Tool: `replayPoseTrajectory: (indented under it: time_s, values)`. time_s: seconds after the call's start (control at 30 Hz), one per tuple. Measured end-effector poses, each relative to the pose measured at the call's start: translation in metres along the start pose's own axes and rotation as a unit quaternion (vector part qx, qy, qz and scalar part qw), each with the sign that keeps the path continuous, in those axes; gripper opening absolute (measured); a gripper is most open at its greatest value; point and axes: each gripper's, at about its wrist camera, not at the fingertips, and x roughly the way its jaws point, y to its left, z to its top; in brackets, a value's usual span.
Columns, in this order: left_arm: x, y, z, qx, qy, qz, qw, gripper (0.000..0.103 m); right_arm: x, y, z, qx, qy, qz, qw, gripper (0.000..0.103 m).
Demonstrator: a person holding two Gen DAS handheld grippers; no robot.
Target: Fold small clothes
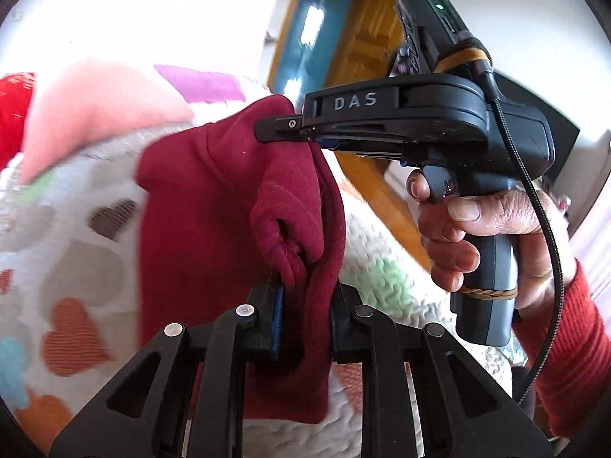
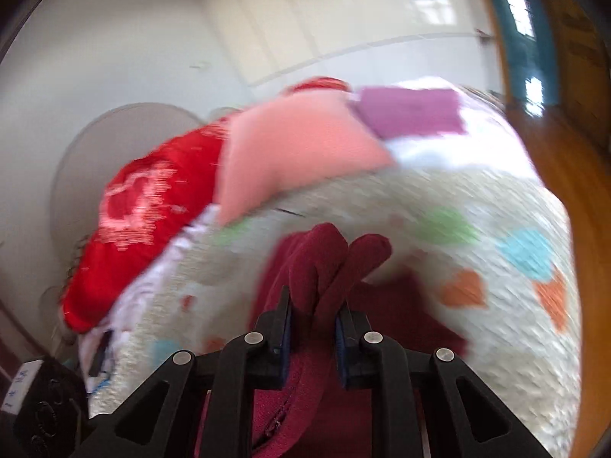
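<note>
A small dark red garment (image 1: 214,221) hangs lifted above a white blanket with coloured hearts (image 1: 68,252). My left gripper (image 1: 305,305) is shut on a bunched edge of it. My right gripper (image 1: 275,129), seen from the side in the left wrist view and held by a hand in a red sleeve, is shut on the garment's upper corner. In the right wrist view my right gripper (image 2: 315,313) pinches a fold of the dark red garment (image 2: 328,259) over the blanket (image 2: 477,198). The view is blurred.
A pink folded cloth (image 2: 298,145), a purple one (image 2: 412,110) and a bright red item (image 2: 145,206) lie at the far side of the blanket. A wooden frame (image 1: 366,45) and teal panel (image 1: 317,23) stand behind. A white wall (image 2: 114,57) lies beyond.
</note>
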Motion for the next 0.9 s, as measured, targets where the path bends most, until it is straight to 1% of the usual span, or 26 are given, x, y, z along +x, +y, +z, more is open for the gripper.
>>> replayPoseTrajectory:
  time_s: [0.07, 0.1, 0.17, 0.2, 0.23, 0.27, 0.3, 0.33, 0.4, 0.47, 0.5, 0.53, 0.57, 0.63, 0.67, 0.7, 0.73, 0.77, 0.8, 0.83, 0.87, 0.9]
  values:
    - [0.029, -0.006, -0.006, 0.001, 0.026, 0.005, 0.9997, 0.016, 0.016, -0.03, -0.015, 0.023, 0.022, -0.031, 0.999, 0.016]
    - [0.039, -0.007, -0.01, -0.001, 0.039, 0.01, 0.9992, 0.016, 0.026, -0.041, -0.021, 0.036, 0.035, -0.035, 0.998, 0.016]
    - [0.048, -0.006, -0.016, -0.005, 0.053, 0.021, 0.9984, 0.017, 0.049, -0.058, -0.032, 0.054, 0.059, -0.049, 0.996, 0.016]
    - [0.043, -0.005, -0.015, -0.001, 0.05, 0.021, 0.9985, 0.018, 0.053, -0.063, -0.035, 0.06, 0.06, -0.05, 0.995, 0.017]
    - [0.037, -0.005, -0.013, 0.002, 0.05, 0.016, 0.9986, 0.023, 0.053, -0.067, -0.038, 0.069, 0.054, -0.042, 0.995, 0.019]
    - [0.03, -0.004, -0.012, 0.003, 0.053, 0.011, 0.9985, 0.028, 0.05, -0.07, -0.038, 0.076, 0.049, -0.036, 0.995, 0.022]
    - [0.016, -0.003, -0.012, 0.003, 0.061, 0.005, 0.9981, 0.042, 0.043, -0.072, -0.037, 0.082, 0.044, -0.032, 0.995, 0.036]
    - [0.007, -0.001, -0.014, 0.003, 0.06, 0.001, 0.9982, 0.054, 0.033, -0.073, -0.037, 0.086, 0.035, -0.035, 0.995, 0.044]
    - [-0.019, 0.002, -0.019, 0.016, 0.037, 0.001, 0.9992, 0.061, 0.013, -0.074, -0.037, 0.081, 0.019, -0.039, 0.996, 0.045]
    - [-0.032, 0.011, -0.019, 0.032, 0.019, 0.022, 0.9991, 0.061, -0.007, -0.066, -0.038, 0.066, 0.002, -0.038, 0.997, 0.045]
    - [-0.037, 0.02, -0.02, 0.036, 0.006, 0.051, 0.998, 0.061, -0.014, -0.06, -0.038, 0.055, -0.003, -0.04, 0.998, 0.045]
    - [-0.039, 0.026, -0.019, 0.035, -0.003, 0.071, 0.9968, 0.061, -0.017, -0.055, -0.038, 0.046, -0.004, -0.042, 0.998, 0.046]
    - [-0.039, 0.032, -0.019, 0.03, -0.01, 0.088, 0.9956, 0.061, -0.017, -0.048, -0.038, 0.037, 0.0, -0.045, 0.998, 0.046]
    - [-0.031, 0.047, -0.02, 0.004, -0.012, 0.122, 0.9924, 0.061, -0.009, -0.038, -0.037, 0.027, 0.02, -0.045, 0.998, 0.046]
    - [-0.027, 0.052, -0.024, -0.006, -0.011, 0.132, 0.9912, 0.061, -0.002, -0.029, -0.038, 0.014, 0.033, -0.042, 0.998, 0.046]
    - [-0.021, 0.057, -0.033, -0.016, -0.001, 0.134, 0.9908, 0.061, 0.002, -0.023, -0.041, 0.001, 0.039, -0.04, 0.998, 0.046]
    - [-0.009, 0.063, -0.043, -0.025, 0.021, 0.131, 0.9908, 0.061, 0.012, -0.013, -0.049, -0.031, 0.056, -0.051, 0.997, 0.046]
    - [0.004, 0.066, -0.05, -0.033, 0.039, 0.13, 0.9903, 0.061, 0.019, -0.008, -0.055, -0.051, 0.068, -0.07, 0.994, 0.046]
    - [0.016, 0.072, -0.059, -0.043, 0.055, 0.124, 0.9899, 0.062, 0.029, -0.004, -0.066, -0.078, 0.085, -0.109, 0.987, 0.046]
    - [0.021, 0.074, -0.063, -0.048, 0.059, 0.116, 0.9904, 0.063, 0.035, -0.002, -0.075, -0.096, 0.095, -0.133, 0.982, 0.046]
    - [0.024, 0.074, -0.067, -0.051, 0.06, 0.11, 0.9908, 0.063, 0.038, -0.005, -0.083, -0.101, 0.1, -0.141, 0.98, 0.046]
    - [0.024, 0.077, -0.07, -0.056, 0.055, 0.104, 0.9915, 0.063, 0.035, -0.008, -0.084, -0.095, 0.098, -0.139, 0.981, 0.046]
